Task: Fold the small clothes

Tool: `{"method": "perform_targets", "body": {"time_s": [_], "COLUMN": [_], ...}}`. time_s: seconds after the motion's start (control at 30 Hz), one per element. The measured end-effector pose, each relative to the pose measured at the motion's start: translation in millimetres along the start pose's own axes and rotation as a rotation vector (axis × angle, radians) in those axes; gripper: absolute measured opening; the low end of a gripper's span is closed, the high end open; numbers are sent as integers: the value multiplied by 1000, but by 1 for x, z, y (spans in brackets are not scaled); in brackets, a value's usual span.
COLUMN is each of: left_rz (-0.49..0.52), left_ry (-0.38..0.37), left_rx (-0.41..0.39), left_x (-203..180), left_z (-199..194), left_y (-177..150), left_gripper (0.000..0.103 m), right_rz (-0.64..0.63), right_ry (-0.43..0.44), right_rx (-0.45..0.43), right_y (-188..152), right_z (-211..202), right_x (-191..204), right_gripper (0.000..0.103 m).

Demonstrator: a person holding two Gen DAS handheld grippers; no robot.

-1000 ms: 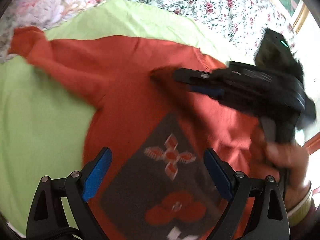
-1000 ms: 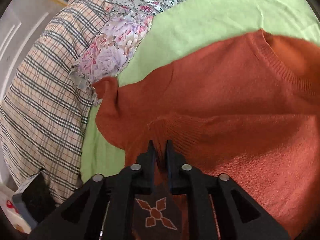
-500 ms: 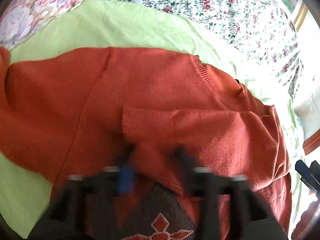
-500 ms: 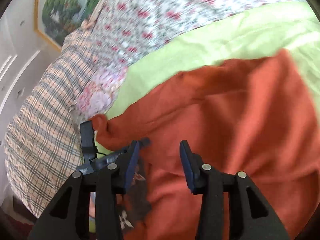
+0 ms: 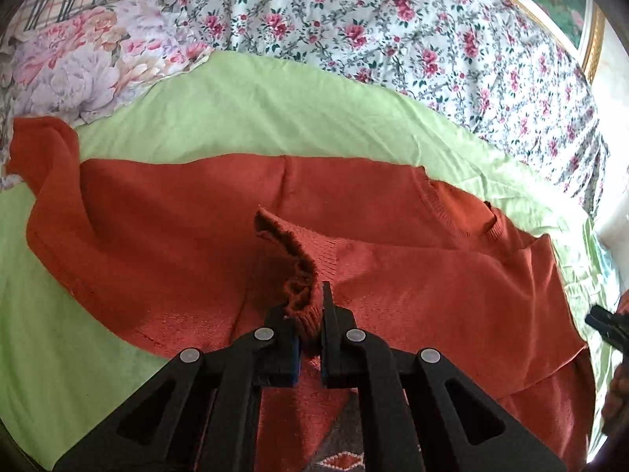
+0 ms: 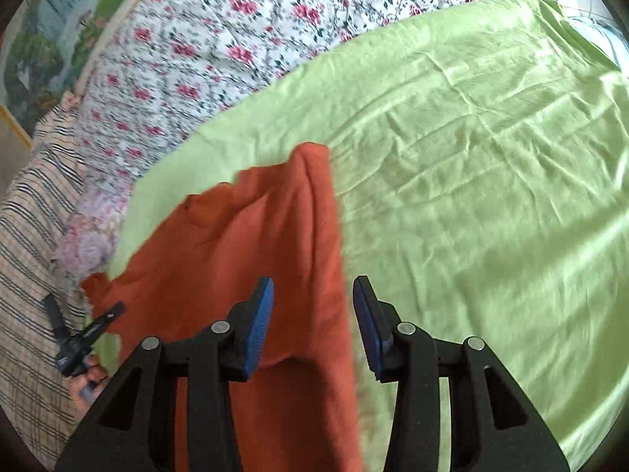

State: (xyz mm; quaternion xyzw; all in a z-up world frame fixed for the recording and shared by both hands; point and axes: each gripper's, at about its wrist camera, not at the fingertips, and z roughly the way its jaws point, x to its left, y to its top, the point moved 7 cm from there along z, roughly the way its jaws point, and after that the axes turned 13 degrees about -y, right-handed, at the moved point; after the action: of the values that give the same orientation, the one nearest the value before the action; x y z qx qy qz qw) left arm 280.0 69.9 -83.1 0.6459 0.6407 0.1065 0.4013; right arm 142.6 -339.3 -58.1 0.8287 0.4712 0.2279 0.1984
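Note:
An orange knit sweater (image 5: pixel 177 216) lies spread on a light green sheet (image 5: pixel 255 106), one sleeve folded across its chest. My left gripper (image 5: pixel 312 306) is shut on that sleeve's ribbed cuff (image 5: pixel 298 259), which bunches up between the pads. In the right wrist view my right gripper (image 6: pixel 312 295) hangs open above the sweater's side edge (image 6: pixel 275 236), with cloth below the gap and nothing pressed. The left gripper (image 6: pixel 84 338) and a hand show small at the left there. The right gripper's tip (image 5: pixel 605 324) peeks in at the left wrist view's right edge.
A white quilt with red flowers (image 5: pixel 393 39) borders the sheet at the back. A pastel floral pillow (image 5: pixel 78 67) and a plaid blanket (image 6: pixel 31 255) lie to the left. A gold-framed picture (image 6: pixel 47 51) hangs behind. Bare green sheet (image 6: pixel 491 196) stretches right of the sweater.
The right gripper let go of the sleeve cuff, opened and swung away to the sweater's right edge. The left gripper went from wide open to shut on that cuff.

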Motion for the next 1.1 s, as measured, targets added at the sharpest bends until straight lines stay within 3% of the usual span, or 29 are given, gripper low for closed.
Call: {"method": "perform_targets", "body": {"time_s": [0.07, 0.17, 0.23, 0.27, 0.3, 0.33, 0.43, 0.53, 0.63, 0.77, 0.83, 0.9, 0.97, 1.0, 1.07, 1.1], "left_rz": [1, -9, -11, -7, -2, 6, 30, 66, 56, 52, 59, 57, 57, 56, 53, 52], "left_ry": [1, 4, 5, 3, -4, -18, -84, -59, -10, -2, 10, 21, 30, 36, 48, 56], "left_rx": [2, 13, 18, 19, 18, 10, -14, 19, 82, 76, 86, 96, 94, 93, 96, 97], "left_x": [0, 3, 2, 1, -3, -8, -28, -36, -24, -18, -17, -16, -15, -13, -7, -3], "left_z": [-2, 1, 1, 1, 1, -1, -2, 15, 35, 30, 32, 34, 31, 28, 19, 12], "left_y": [-1, -5, -7, -7, -7, -5, -1, -7, -19, -18, -19, -21, -23, -24, -27, -29], "left_gripper": [5, 5, 5, 5, 5, 5, 5, 5, 6, 7, 8, 9, 10, 13, 15, 16], "right_rz": [-41, -98, -174, -200, -216, -226, -139, -50, -40, -66, -114, -124, -171, -194, -215, -173], "right_ry": [-21, -44, -100, -127, -134, -142, -81, -72, -101, -168, -285, -256, -138, -131, -204, -184], "right_rx": [39, 80, 95, 100, 102, 97, 41, 7, 45, 27, -38, -89, -68, -32, 36, 34], "right_y": [7, 11, 12, 11, 10, 12, 27, 33, 23, 20, 24, 22, 8, -2, -17, -19], "right_z": [23, 49, 66, 75, 78, 81, 59, 47, 63, 59, 42, 22, 19, 24, 43, 44], "right_x": [9, 23, 33, 35, 34, 33, 15, -6, -18, -21, -16, -5, 21, 26, 15, 5], "right_gripper": [46, 63, 66, 63, 25, 12, 11, 10, 10, 11, 17, 17, 18, 18, 15, 15]}}
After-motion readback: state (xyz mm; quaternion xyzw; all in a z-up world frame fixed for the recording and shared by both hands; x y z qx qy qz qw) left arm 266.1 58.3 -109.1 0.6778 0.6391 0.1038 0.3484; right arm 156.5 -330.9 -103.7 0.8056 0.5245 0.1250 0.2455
